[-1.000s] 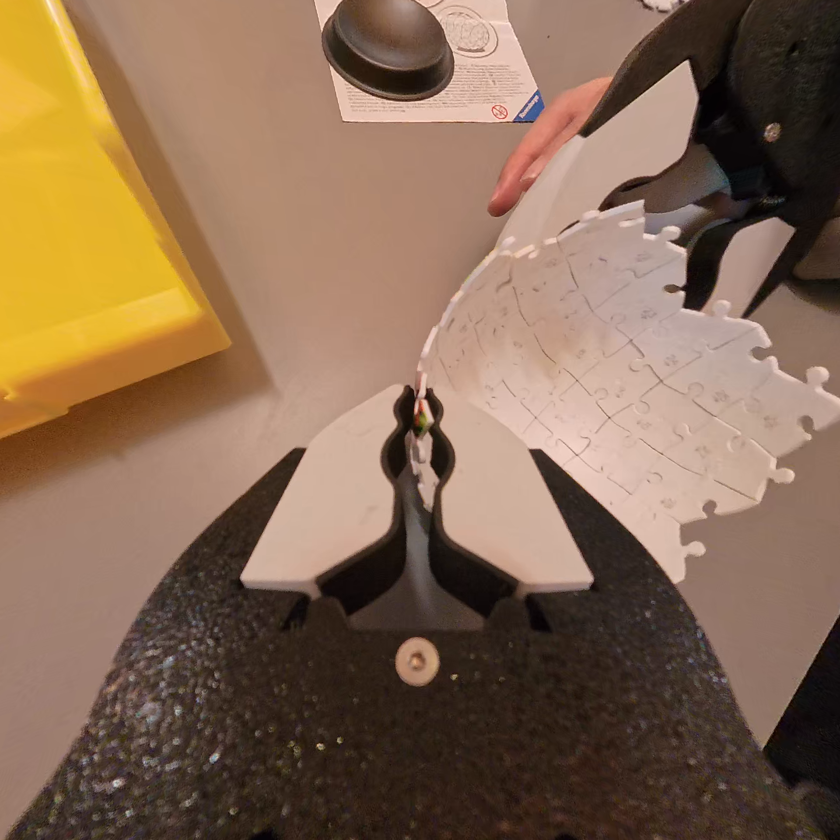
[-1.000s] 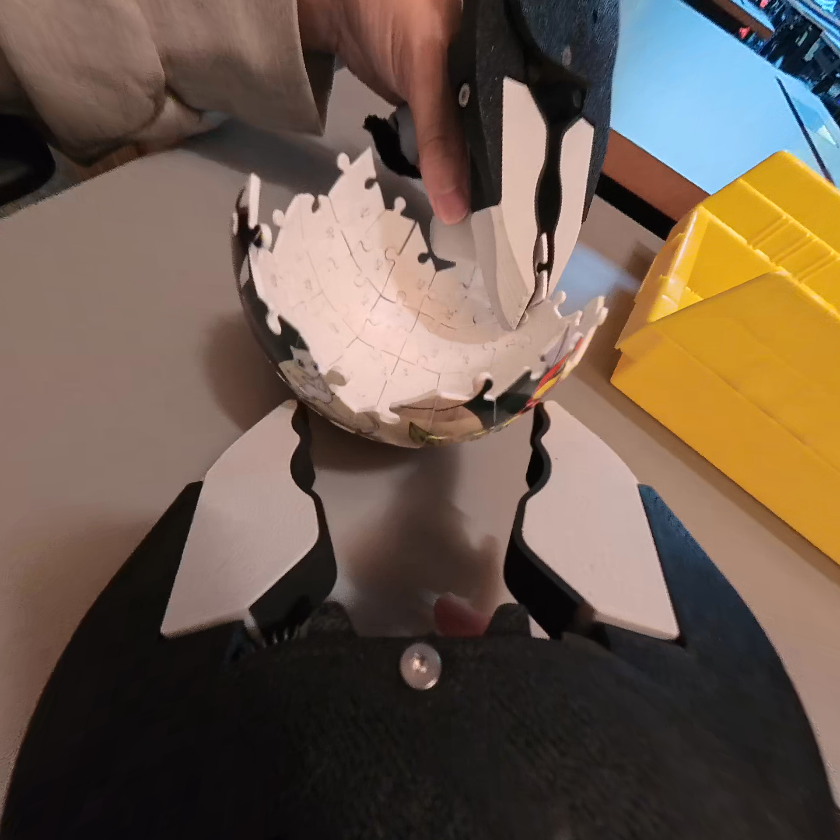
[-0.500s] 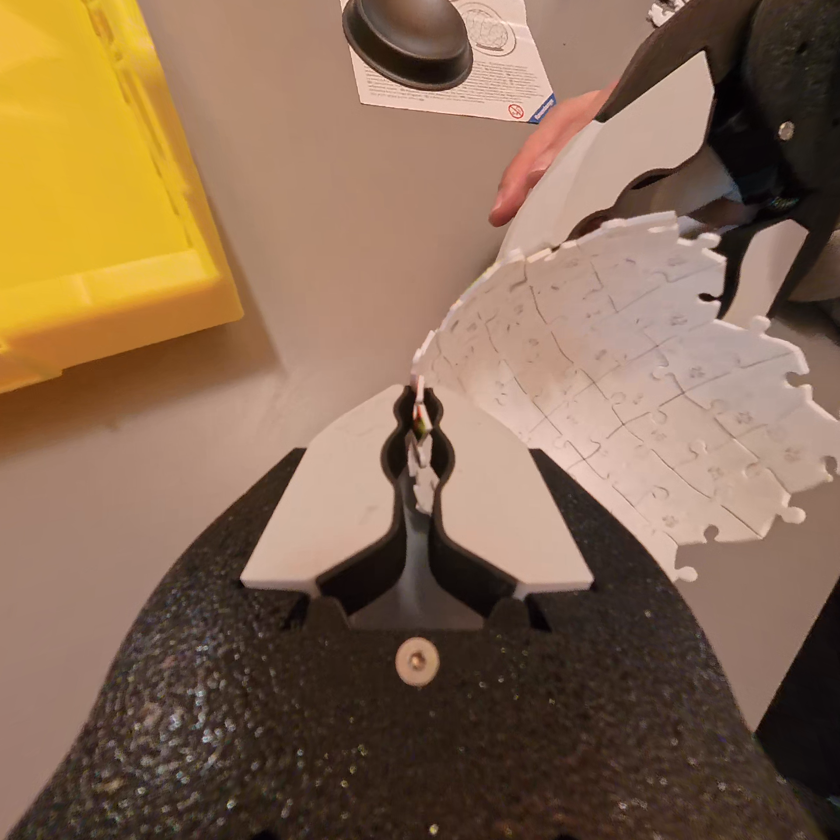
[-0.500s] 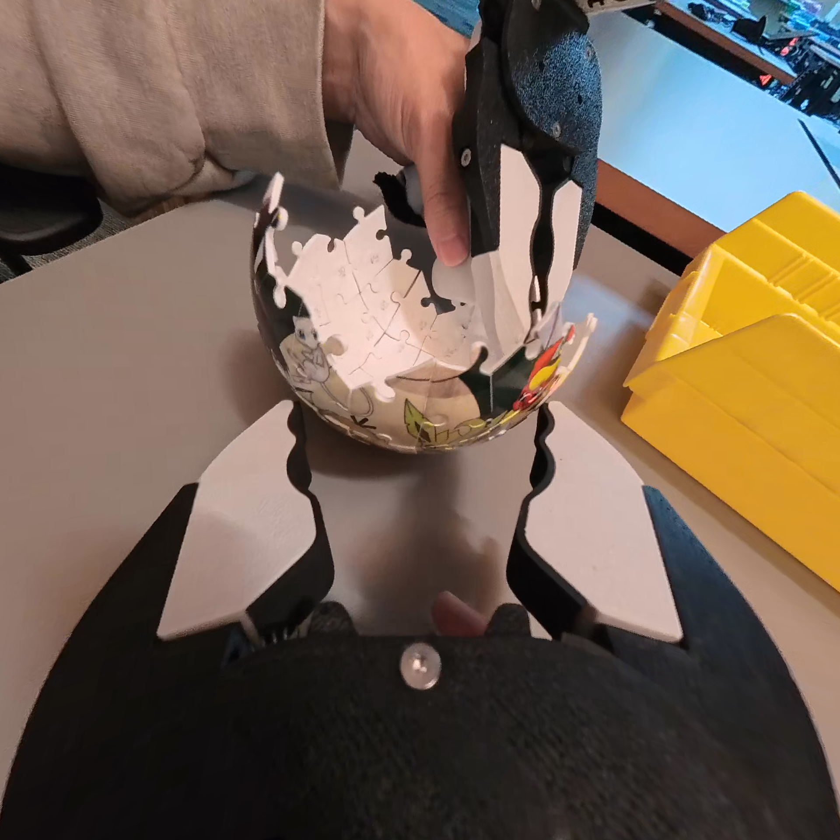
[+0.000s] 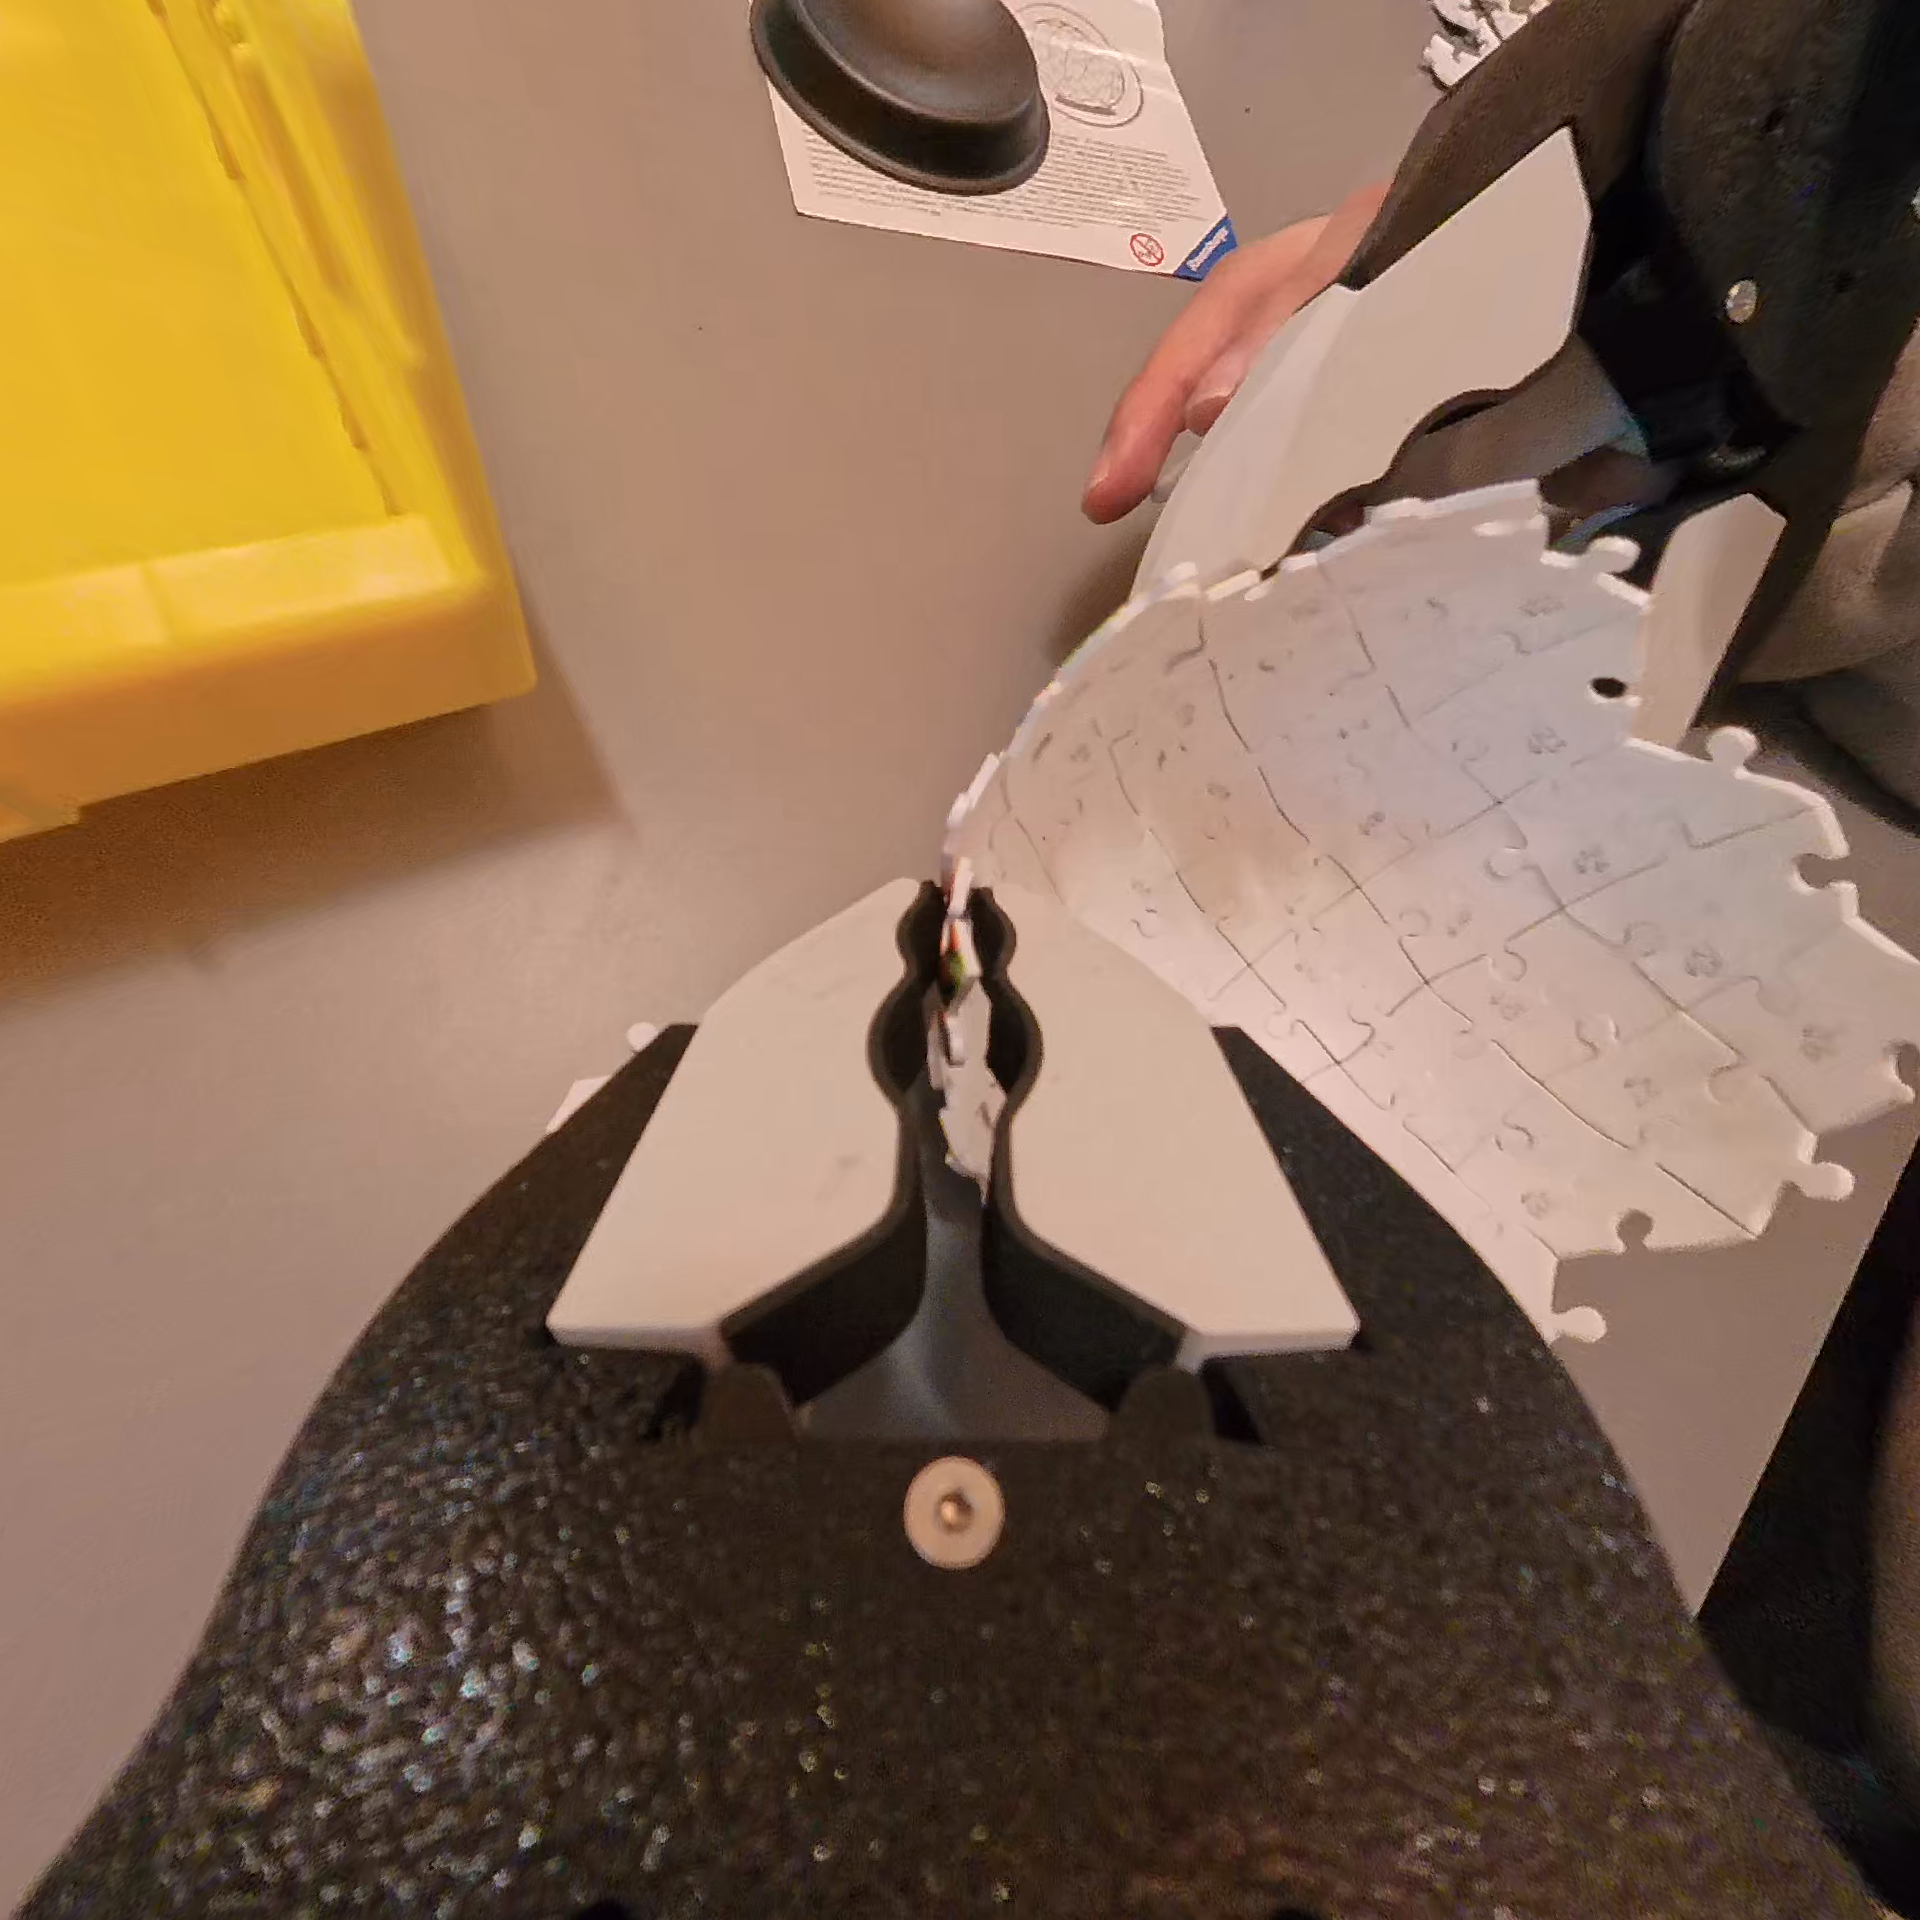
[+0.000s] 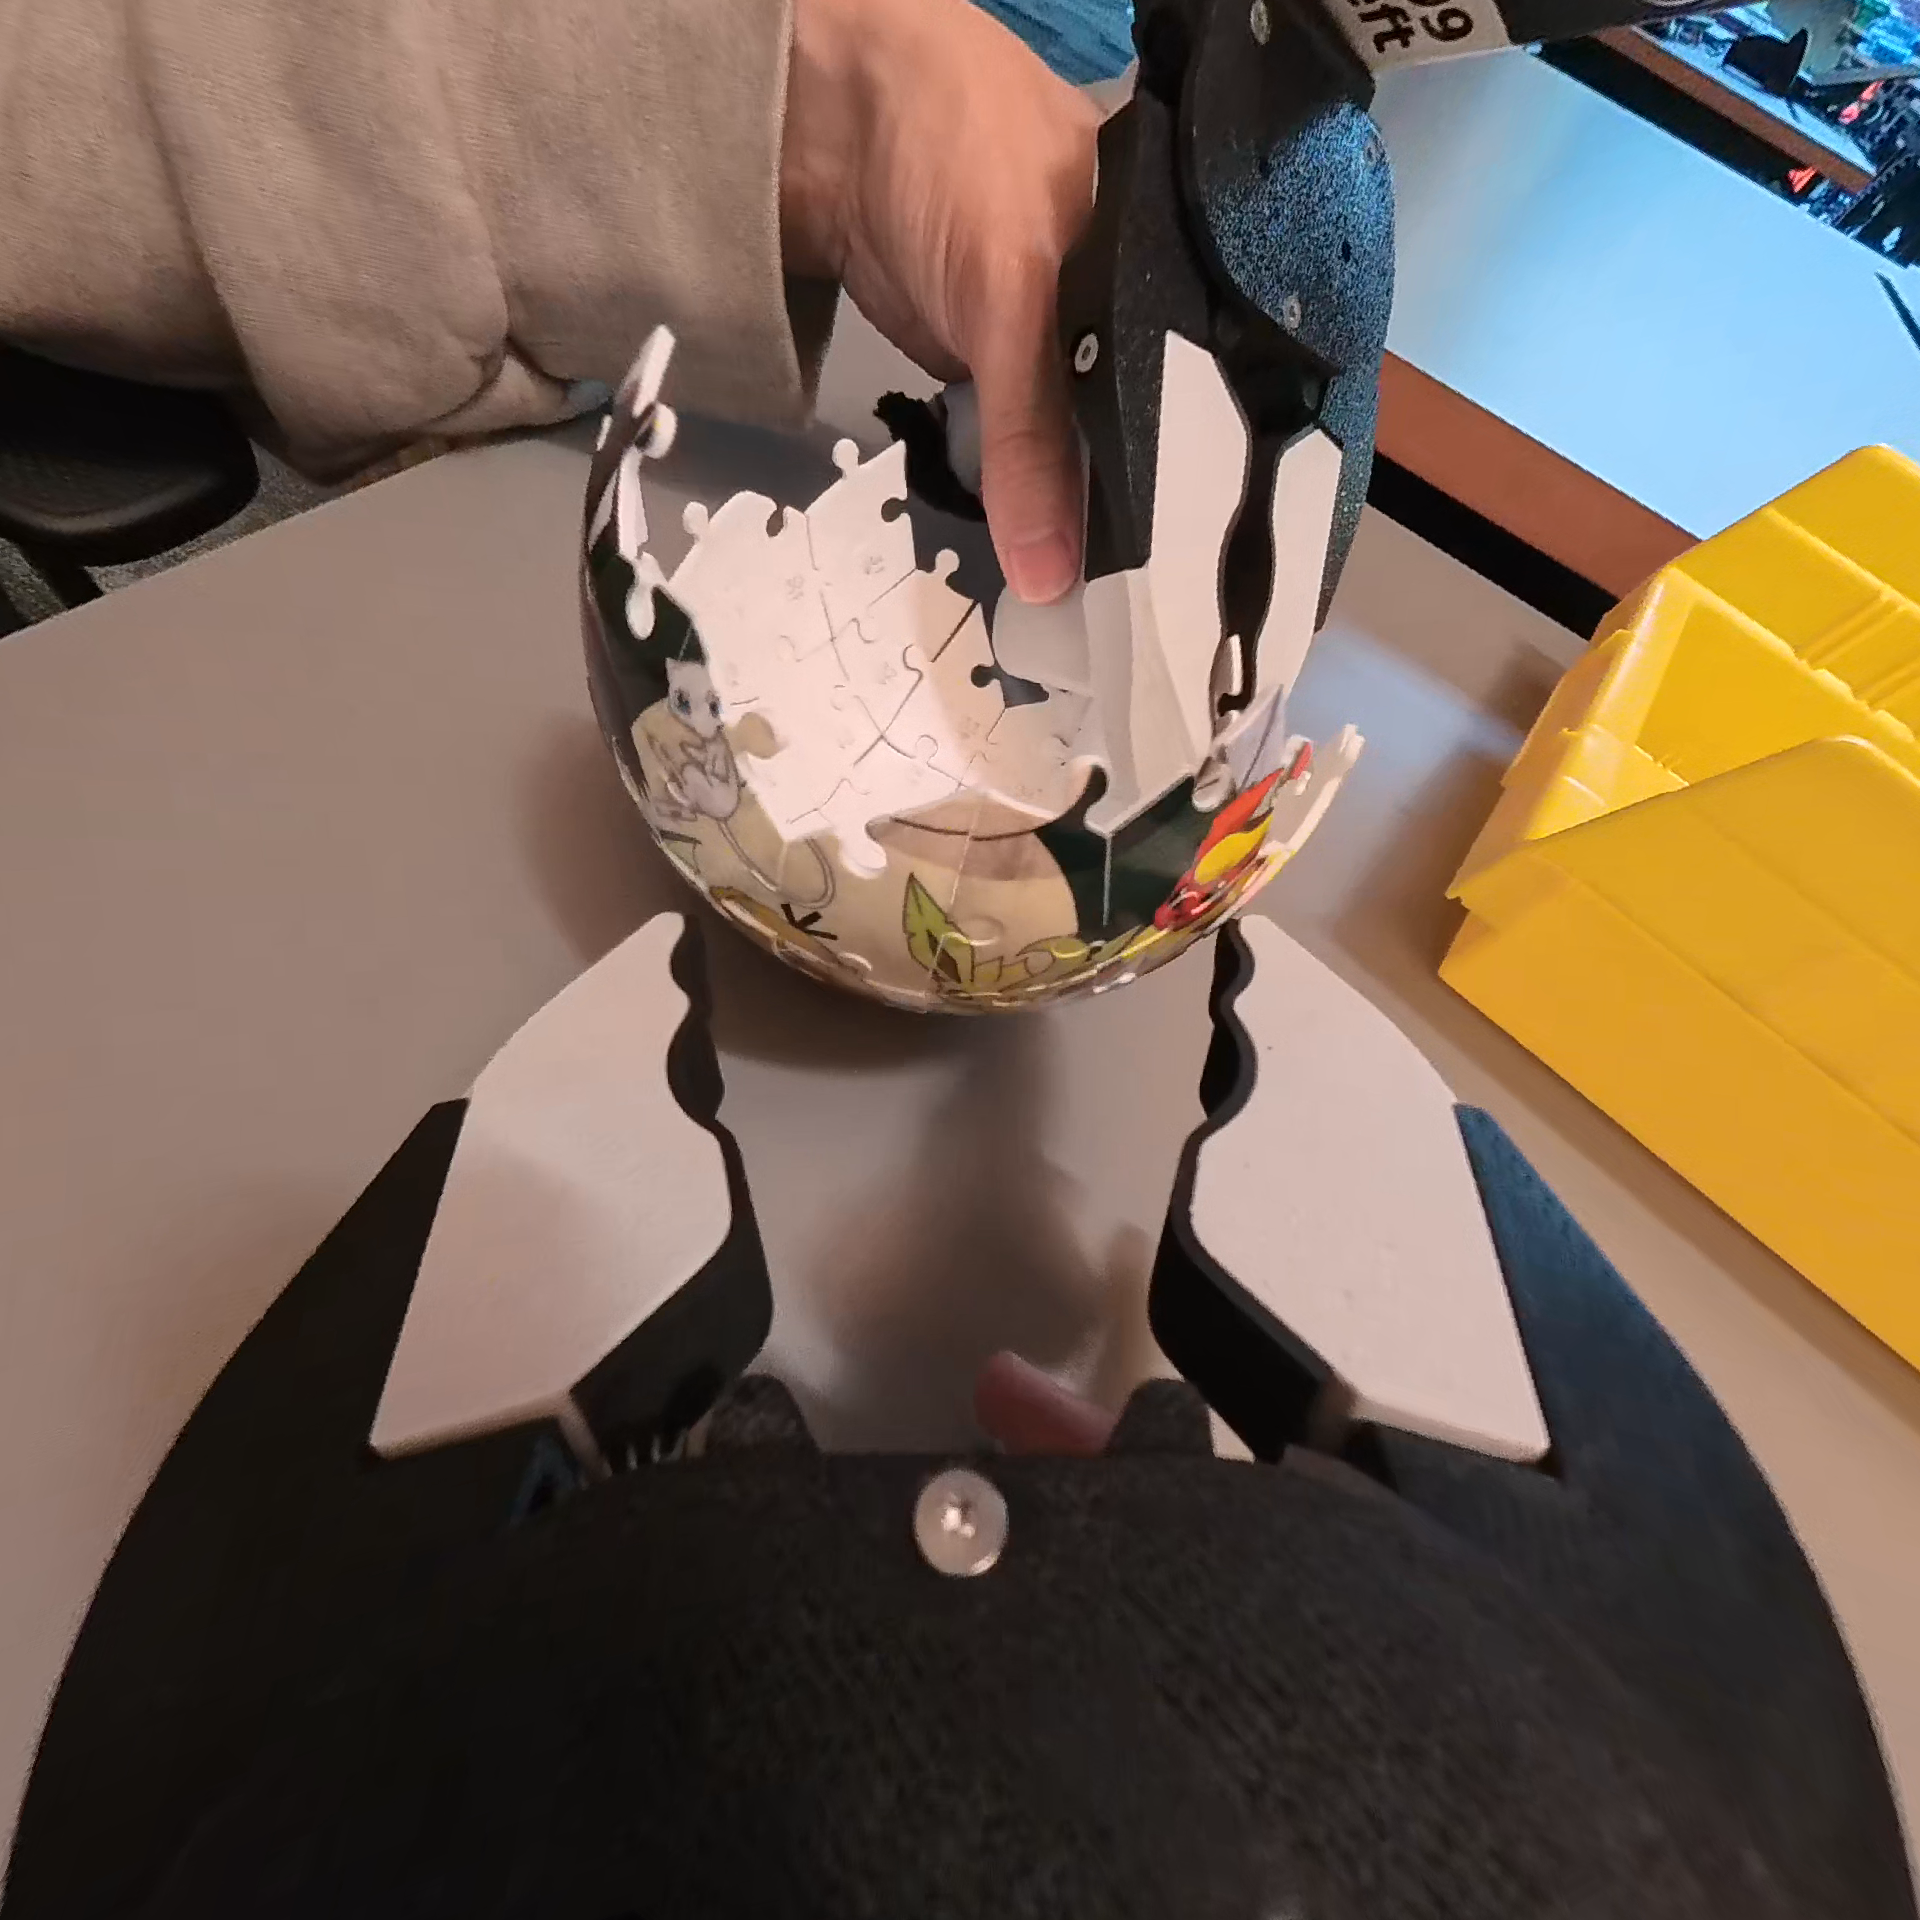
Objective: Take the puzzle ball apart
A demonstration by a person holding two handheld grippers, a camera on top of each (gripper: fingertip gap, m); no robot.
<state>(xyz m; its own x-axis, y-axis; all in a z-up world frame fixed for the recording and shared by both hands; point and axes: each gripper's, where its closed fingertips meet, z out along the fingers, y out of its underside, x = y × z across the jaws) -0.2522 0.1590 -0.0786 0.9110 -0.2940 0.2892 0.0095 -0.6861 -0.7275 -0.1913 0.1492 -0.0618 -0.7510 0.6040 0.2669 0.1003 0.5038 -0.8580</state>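
L wrist view: my left gripper is clamped on the rim of the puzzle ball, edge-on between the pads. Grip is at the rim so the open shell hangs free at 2 o'clock, white inner face toward cam, tabbed edge exposed for picking. My right gripper sits beyond the shell at 1 o'clock. Surface is plain grey; yellow bin at 10 o'clock, black stand on a leaflet at 12.

R wrist view: right gripper wide open, nothing in it, jaws either side of the ball's lower curve, just short of it. Prob. lined up to pinch pieces off while the L anchors. Ball held at 12 o'clock, apparently just above the surface; printed outside faces me. Bin at 3. Another pale bench behind, clutter too blurred to ID.
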